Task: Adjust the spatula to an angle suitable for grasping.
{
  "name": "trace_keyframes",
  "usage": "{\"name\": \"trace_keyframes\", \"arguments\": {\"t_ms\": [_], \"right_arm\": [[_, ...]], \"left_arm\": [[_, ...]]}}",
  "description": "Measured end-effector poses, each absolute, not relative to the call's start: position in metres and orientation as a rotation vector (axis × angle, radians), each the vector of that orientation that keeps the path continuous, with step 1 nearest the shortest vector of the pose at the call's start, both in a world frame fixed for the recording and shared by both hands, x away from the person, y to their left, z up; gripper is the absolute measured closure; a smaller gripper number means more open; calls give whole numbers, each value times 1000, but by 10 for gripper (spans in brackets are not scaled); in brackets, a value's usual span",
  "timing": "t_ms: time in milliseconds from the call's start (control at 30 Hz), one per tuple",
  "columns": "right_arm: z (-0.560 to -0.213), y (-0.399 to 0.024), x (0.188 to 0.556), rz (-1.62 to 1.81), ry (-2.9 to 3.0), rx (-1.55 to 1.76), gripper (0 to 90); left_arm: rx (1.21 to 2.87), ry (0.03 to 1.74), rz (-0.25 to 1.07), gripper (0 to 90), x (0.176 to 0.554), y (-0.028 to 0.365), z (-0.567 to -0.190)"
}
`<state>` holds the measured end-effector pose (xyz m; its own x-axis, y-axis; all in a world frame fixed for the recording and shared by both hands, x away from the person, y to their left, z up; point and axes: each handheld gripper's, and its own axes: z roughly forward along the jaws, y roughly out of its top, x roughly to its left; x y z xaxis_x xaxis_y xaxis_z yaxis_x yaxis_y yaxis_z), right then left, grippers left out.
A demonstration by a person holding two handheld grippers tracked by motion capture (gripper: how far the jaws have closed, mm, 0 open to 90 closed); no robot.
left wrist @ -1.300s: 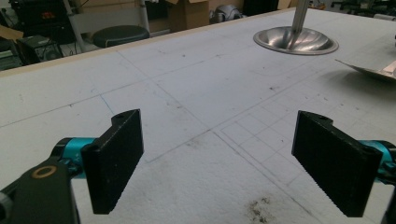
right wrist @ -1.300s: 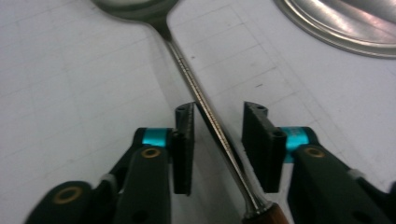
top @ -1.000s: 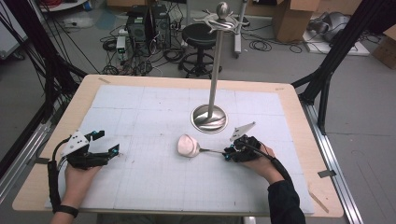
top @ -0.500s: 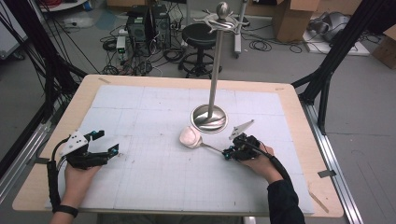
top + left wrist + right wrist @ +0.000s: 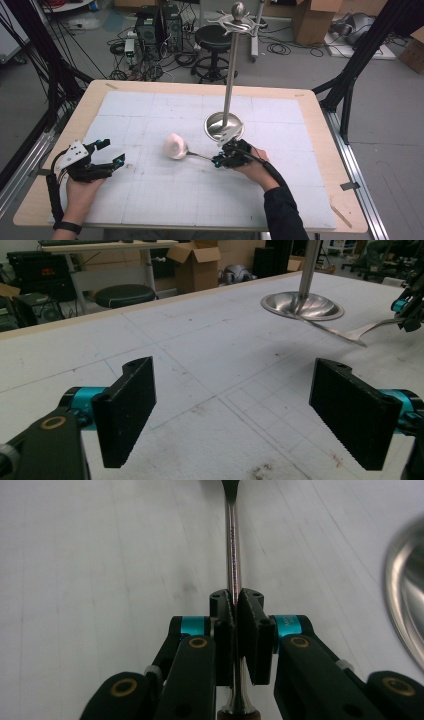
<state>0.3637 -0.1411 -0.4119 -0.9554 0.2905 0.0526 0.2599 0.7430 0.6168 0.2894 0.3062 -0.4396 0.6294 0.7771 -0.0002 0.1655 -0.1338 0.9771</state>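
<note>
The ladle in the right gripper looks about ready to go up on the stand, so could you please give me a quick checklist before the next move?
1. Right gripper shut on the ladle handle: ok.
2. Grip point: near the handle's end, with the bowl far out, so it may swing: not ok.
3. Ladle bowl lifted off the table: cannot tell.
4. Stand upright on its base: ok.
5. Hooks on top of the stand free: ok, as far as the high view shows.
6. Left gripper open, apart from the ladle: ok.

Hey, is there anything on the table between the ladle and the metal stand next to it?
Nothing visible. The ladle, clamped by the right gripper, sits beside the stand with bare mat between them.
</note>
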Motion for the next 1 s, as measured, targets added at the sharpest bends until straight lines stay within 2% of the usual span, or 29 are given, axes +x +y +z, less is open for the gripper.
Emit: {"name": "trace_keyframes", "arguments": {"t_ms": [267,500,1000], "right_arm": [[-414,-76,372,1024,2945,287,849],[-422,-40,375,1032,2972,182,849],[-431,-26,374,993,2979,126,826]], "left_arm": [[1644,770,654,188,285,307,-442],[1635,765,660,188,282,309,-443],[1633,770,667,188,280,310,-445]]}}
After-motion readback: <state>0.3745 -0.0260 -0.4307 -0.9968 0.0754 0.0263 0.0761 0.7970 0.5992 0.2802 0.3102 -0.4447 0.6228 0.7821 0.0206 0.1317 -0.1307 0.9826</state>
